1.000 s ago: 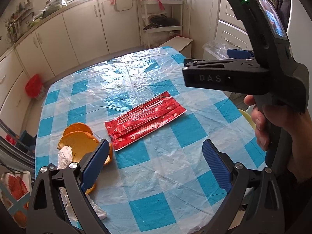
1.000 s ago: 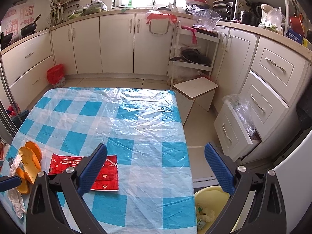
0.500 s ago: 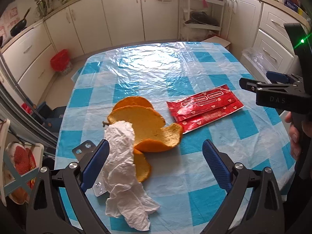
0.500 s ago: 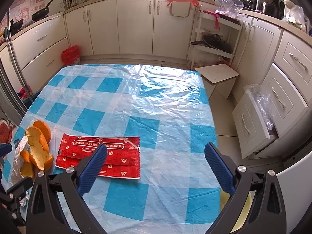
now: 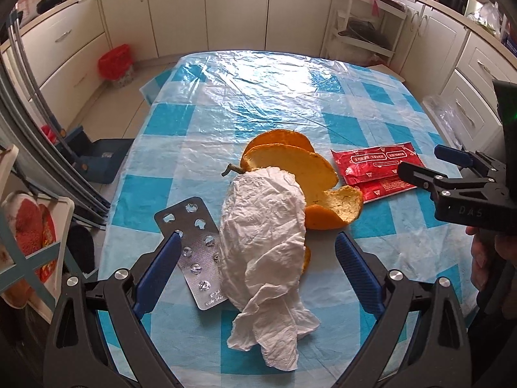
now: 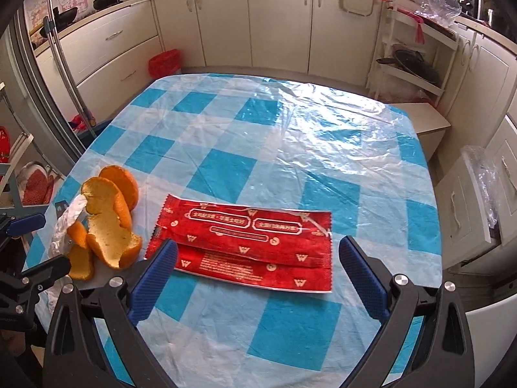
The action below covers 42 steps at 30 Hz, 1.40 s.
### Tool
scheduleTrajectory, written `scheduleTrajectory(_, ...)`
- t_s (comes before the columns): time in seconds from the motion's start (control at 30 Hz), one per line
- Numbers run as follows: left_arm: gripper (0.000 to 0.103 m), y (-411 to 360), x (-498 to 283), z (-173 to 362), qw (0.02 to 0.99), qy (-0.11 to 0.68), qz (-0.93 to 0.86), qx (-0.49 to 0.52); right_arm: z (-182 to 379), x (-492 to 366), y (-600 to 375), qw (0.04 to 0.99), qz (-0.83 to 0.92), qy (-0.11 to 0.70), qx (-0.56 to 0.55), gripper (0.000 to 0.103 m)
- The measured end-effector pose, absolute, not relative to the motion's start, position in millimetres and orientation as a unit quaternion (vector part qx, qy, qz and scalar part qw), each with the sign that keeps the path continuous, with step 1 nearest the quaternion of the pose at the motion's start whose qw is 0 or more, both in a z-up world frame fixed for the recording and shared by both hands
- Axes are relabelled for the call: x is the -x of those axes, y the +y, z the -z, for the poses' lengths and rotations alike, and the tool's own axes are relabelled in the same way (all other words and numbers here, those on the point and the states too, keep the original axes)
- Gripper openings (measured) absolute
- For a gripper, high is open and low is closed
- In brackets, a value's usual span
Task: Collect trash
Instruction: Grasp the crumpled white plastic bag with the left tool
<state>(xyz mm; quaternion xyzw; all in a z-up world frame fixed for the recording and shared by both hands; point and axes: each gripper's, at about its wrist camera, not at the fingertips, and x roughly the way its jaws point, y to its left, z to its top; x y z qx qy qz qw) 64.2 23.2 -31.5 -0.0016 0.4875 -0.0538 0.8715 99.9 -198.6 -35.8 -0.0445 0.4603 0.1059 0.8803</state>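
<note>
Both spread-jawed, empty grippers were brought closer: left gripper (image 5: 257, 266) over crumpled tissue (image 5: 268, 236), right gripper (image 6: 258, 273) at red wrapper's (image 6: 245, 242) 6 o'clock.

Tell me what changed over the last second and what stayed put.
Both grippers swung left and closer to the table. The left gripper now frames the tissue, orange peel and blister pack; the right gripper frames the red wrapper. Nothing grasped; both remain open, and the trash lies unmoved.
</note>
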Motion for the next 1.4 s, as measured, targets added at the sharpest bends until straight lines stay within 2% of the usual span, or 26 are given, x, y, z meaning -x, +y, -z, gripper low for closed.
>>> scheduleTrajectory(0.13, 0.091, 26.6, -65.5, 32.4, 0.871, 0.488, 0.057, 0.010, 40.3, -100.7, -184.2, 0.883, -0.093, 0.452, 0.089, 0.096)
scheduleTrajectory(0.4, 0.068, 16.3, -64.4, 33.3, 0.874, 0.482, 0.063, -0.020, 48.9, -110.9, -187.0, 0.879, -0.083, 0.461, 0.081, 0.096)
scheduleTrajectory(0.57, 0.063, 13.3, -62.6, 29.4, 0.876, 0.476, 0.066, -0.029, 51.7, -114.4, -189.2, 0.878, -0.079, 0.467, 0.072, 0.096)
scheduleTrajectory(1.4, 0.014, 5.9, -56.8, 26.7, 0.872, 0.478, 0.094, -0.054, 70.4, -131.3, -189.5, 0.869, -0.065, 0.487, 0.058, 0.096)
